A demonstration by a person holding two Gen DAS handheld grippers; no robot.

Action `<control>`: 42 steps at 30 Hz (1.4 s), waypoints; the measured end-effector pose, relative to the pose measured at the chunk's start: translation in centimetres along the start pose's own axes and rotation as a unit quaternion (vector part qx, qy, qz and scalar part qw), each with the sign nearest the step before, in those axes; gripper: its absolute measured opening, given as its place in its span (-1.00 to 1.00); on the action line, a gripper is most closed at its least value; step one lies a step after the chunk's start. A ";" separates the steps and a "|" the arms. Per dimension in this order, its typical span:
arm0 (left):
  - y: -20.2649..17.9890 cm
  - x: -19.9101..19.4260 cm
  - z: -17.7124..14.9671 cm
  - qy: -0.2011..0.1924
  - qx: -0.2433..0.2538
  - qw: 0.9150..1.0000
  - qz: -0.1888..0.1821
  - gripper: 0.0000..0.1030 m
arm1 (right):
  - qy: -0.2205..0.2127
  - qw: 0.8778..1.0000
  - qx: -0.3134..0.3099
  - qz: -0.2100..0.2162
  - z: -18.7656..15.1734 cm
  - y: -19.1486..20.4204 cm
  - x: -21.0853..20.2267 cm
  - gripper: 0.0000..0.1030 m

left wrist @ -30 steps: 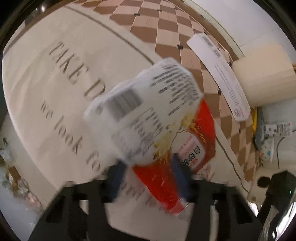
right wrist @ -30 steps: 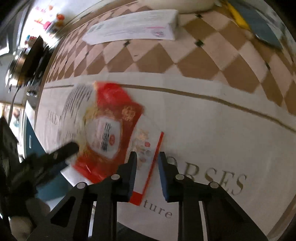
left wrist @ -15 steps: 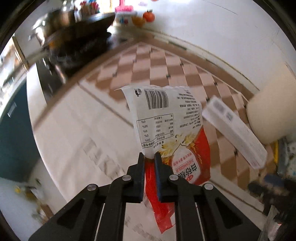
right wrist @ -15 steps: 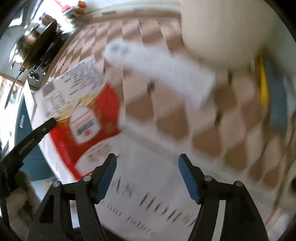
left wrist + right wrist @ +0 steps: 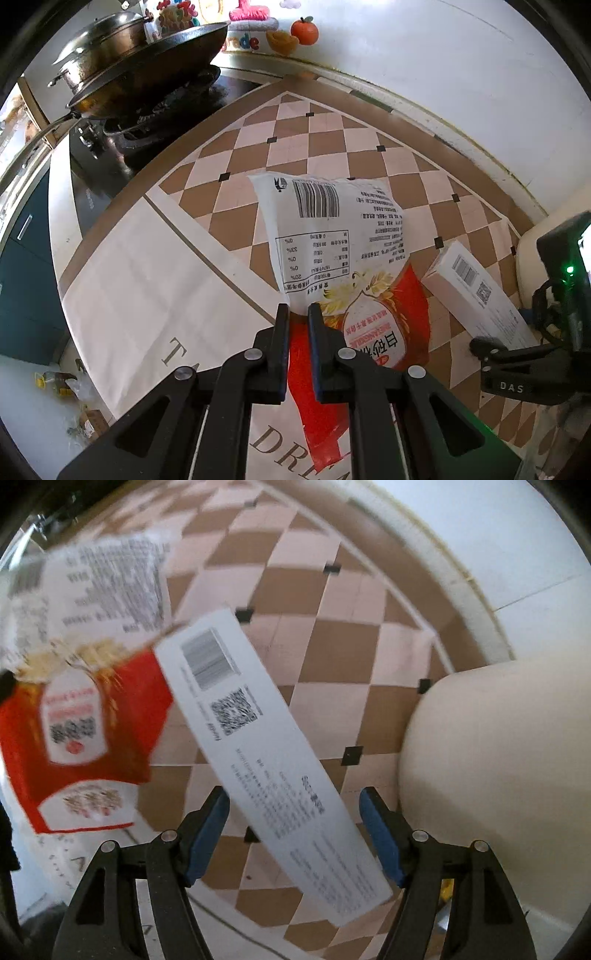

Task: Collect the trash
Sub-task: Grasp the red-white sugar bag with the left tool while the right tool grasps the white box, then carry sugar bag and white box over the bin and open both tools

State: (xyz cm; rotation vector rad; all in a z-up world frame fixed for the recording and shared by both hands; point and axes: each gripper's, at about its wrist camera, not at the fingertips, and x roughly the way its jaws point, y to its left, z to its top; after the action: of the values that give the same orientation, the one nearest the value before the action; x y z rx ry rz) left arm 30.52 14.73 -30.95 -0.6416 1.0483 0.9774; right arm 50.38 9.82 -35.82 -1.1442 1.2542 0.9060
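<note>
1. Left gripper (image 5: 295,314): fingers drawn together, clamped on the lower edge of a red-and-white food bag (image 5: 343,258).
2. Bag held above the cloth, rising from the jaws with its white printed half on top, barcode and nutrition table visible; red half hanging below and to the right of the fingers.
3. Same bag (image 5: 81,686) at the left side of the right wrist view, blurred, red part low and white text part high.
4. Right gripper (image 5: 295,830): blue-padded fingers (image 5: 208,827) spread wide apart, holding nothing.
5. Long white carton (image 5: 273,764) lying flat on the checkered tablecloth (image 5: 332,664), running diagonally, its near end between the spread fingers; barcode and QR code at its far end. Contact between pads and carton: cannot tell.
6. Same carton (image 5: 476,295) in the left wrist view, just to the right of the bag, partly behind the right gripper's black body (image 5: 535,354).
7. Tablecloth (image 5: 314,140) patterned in brown and pale diamonds with a brown border, then a plain cream area with large grey lettering near the left gripper.
8. Large cream-coloured rounded object (image 5: 498,775) just to the right of the carton, beside the right finger.
9. Dark wok (image 5: 147,70) on a black gas stove (image 5: 155,122) at the upper left, well apart from the bag; lidded pan (image 5: 107,44) behind it.
10. Colourful ornaments, among them an orange fruit figure (image 5: 304,31), along the white wall behind the stove.
</note>
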 end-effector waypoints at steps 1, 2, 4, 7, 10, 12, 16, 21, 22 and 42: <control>0.1 0.2 0.0 0.004 0.000 1.000 -0.001 -0.87 | 0.007 1.000 0.003 0.005 0.3 -0.1 0.5 0.44; 0.2 0.3 0.0 0.007 0.000 1.000 -0.004 -0.86 | 0.014 1.000 0.010 0.014 0.4 -0.2 1.0 0.42; 0.6 0.8 0.0 0.018 -0.002 1.000 -0.008 -0.86 | 0.013 0.999 0.035 0.024 0.2 -0.7 1.2 0.35; 1.2 2.2 -0.1 0.051 -0.011 0.998 -0.038 -0.83 | 0.027 0.992 0.097 0.079 -0.5 -1.6 1.5 0.25; 1.6 4.1 -0.2 0.089 -0.029 0.992 -0.082 -0.74 | 0.029 0.984 0.124 0.122 -1.4 -1.2 1.4 0.15; 1.6 5.2 -0.2 0.106 -0.041 0.988 -0.107 -0.74 | 0.024 0.983 0.129 0.127 -1.7 -0.9 1.2 0.09; 0.9 6.0 -0.1 0.109 -0.059 0.983 -0.136 -0.74 | 0.013 0.980 0.138 0.142 -1.9 -0.8 0.9 -0.05; -0.4 5.5 0.2 0.092 -0.038 0.990 -0.104 -0.83 | 0.013 0.980 0.133 0.150 -1.4 -0.5 0.6 -0.06; -0.7 5.0 0.2 0.081 -0.030 0.992 -0.089 -0.85 | 0.014 0.980 0.131 0.148 -1.3 -0.3 0.5 -0.06; 3.9 -4.5 1.2 -0.047 -0.018 0.998 0.025 -0.93 | -0.071 0.979 0.160 0.103 -5.3 2.7 -3.5 -0.06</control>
State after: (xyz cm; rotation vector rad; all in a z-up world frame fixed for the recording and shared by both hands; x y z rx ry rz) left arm 26.74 15.86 -26.31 -0.5947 0.9692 1.0621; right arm 46.10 5.56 -32.55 -0.6944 1.3592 0.8821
